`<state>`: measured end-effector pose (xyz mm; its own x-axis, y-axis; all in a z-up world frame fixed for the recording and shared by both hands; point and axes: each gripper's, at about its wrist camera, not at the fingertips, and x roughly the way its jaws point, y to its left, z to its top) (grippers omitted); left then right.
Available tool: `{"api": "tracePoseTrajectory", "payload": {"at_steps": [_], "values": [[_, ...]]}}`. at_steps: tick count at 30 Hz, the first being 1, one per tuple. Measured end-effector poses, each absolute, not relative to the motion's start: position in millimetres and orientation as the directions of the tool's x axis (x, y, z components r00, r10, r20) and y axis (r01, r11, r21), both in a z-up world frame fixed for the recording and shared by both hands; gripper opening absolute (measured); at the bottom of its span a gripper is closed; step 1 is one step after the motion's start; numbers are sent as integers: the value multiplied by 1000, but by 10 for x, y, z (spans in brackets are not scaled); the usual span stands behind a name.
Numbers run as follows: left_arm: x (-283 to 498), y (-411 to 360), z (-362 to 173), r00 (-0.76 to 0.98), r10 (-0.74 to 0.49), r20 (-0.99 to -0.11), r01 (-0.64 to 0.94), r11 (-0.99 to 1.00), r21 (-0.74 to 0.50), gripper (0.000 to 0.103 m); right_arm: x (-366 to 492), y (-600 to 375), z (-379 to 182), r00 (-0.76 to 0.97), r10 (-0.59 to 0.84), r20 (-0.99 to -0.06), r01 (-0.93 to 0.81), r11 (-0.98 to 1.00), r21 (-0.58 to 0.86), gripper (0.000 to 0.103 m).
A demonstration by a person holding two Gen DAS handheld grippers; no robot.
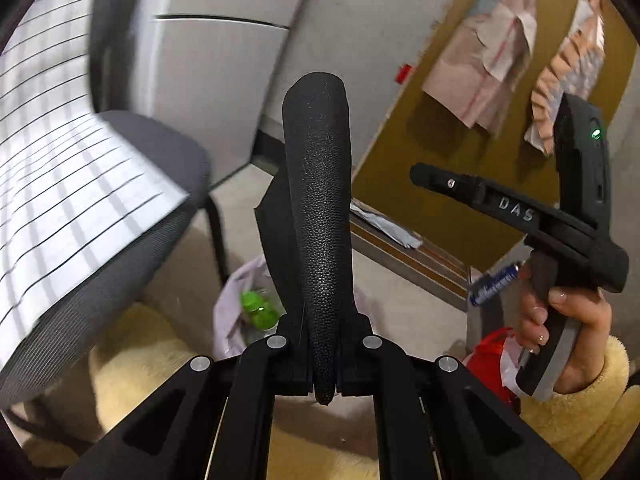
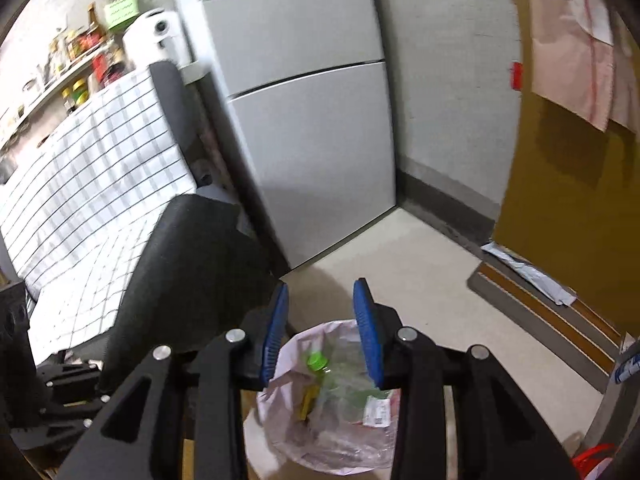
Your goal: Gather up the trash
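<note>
A pale plastic trash bag point(image 2: 280, 400) stands open on the floor, holding a green-capped bottle point(image 2: 317, 361) and wrappers. My right gripper point(image 2: 322, 292) hovers just above the bag's mouth, its blue pads point(image 2: 370, 340) apart with nothing between them. In the left wrist view the same bag point(image 1: 230, 304) and green cap point(image 1: 258, 309) lie below my left gripper point(image 1: 316, 84), whose black fingers are pressed together with nothing visible between them. The right gripper point(image 1: 420, 176) shows at the right there, held by a hand point(image 1: 576, 320).
A black chair point(image 2: 192, 264) draped with a checked cloth point(image 2: 100, 184) stands left of the bag, beside a grey fridge point(image 2: 312, 140). A yellow door point(image 2: 560, 168) with hanging cloths, a doormat point(image 2: 540, 308) with paper, a red bag point(image 1: 488, 364) and a blue can point(image 1: 494, 284) are at the right.
</note>
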<state>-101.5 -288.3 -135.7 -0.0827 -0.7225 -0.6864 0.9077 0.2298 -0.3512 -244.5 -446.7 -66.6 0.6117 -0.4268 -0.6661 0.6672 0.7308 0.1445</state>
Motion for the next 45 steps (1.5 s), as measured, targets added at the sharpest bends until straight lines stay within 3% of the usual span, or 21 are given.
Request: {"api": "tracePoseTrajectory", "payload": {"at_steps": [5, 7, 8, 9, 10, 14, 21, 24, 28, 32, 34, 40, 45], "values": [[-1125, -3334, -1542, -155, -679, -718, 916, 173, -361, 8, -2667, -4659, -633, 592, -488, -642, 713, 688, 135, 36], [-1136, -3462, -1679, -189, -652, -735, 909, 168, -382, 15, -2722, -4709, -649, 582, -504, -638, 726, 675, 129, 36], [-1129, -3524, -1767, -202, -630, -750, 903, 178, -392, 28, -2738, -4731, -670, 577, -507, -640, 730, 672, 126, 36], [-1103, -3584, -1882, -190, -598, -778, 900, 211, -382, 49, -2744, -4752, -699, 573, -505, -645, 732, 670, 125, 36], [-1076, -3619, -1977, -166, -573, -803, 901, 243, -360, 55, -2745, -4764, -728, 570, -500, -652, 733, 668, 128, 36], [-963, -3520, -2058, -90, -553, -828, 902, 307, -304, 56, -2720, -4759, -793, 565, -486, -667, 727, 675, 124, 36], [-720, -3114, -1758, 50, -612, -790, 884, 395, -250, 56, -2553, -4548, -755, 586, -446, -676, 684, 719, 119, 37], [-669, -2945, -1613, 115, -623, -773, 874, 434, -219, 58, -2468, -4427, -713, 600, -415, -684, 654, 746, 121, 42], [-618, -2685, -1422, 184, -620, -762, 853, 487, -190, 61, -2333, -4205, -652, 610, -368, -702, 604, 789, 111, 55], [-561, -2419, -1167, 258, -600, -757, 817, 554, -161, 84, -2176, -3976, -542, 625, -308, -717, 542, 833, 114, 77], [-554, -2312, -1039, 300, -578, -759, 799, 587, -131, 86, -2089, -3837, -461, 625, -294, -723, 506, 858, 88, 84], [-546, -2021, -668, 373, -520, -768, 757, 649, -73, 90, -1967, -3521, -212, 616, -281, -736, 429, 903, 15, 97], [-567, -1897, -457, 387, -473, -792, 735, 676, -45, 92, -1948, -3442, 21, 638, -233, -734, 383, 923, 40, 97]]}}
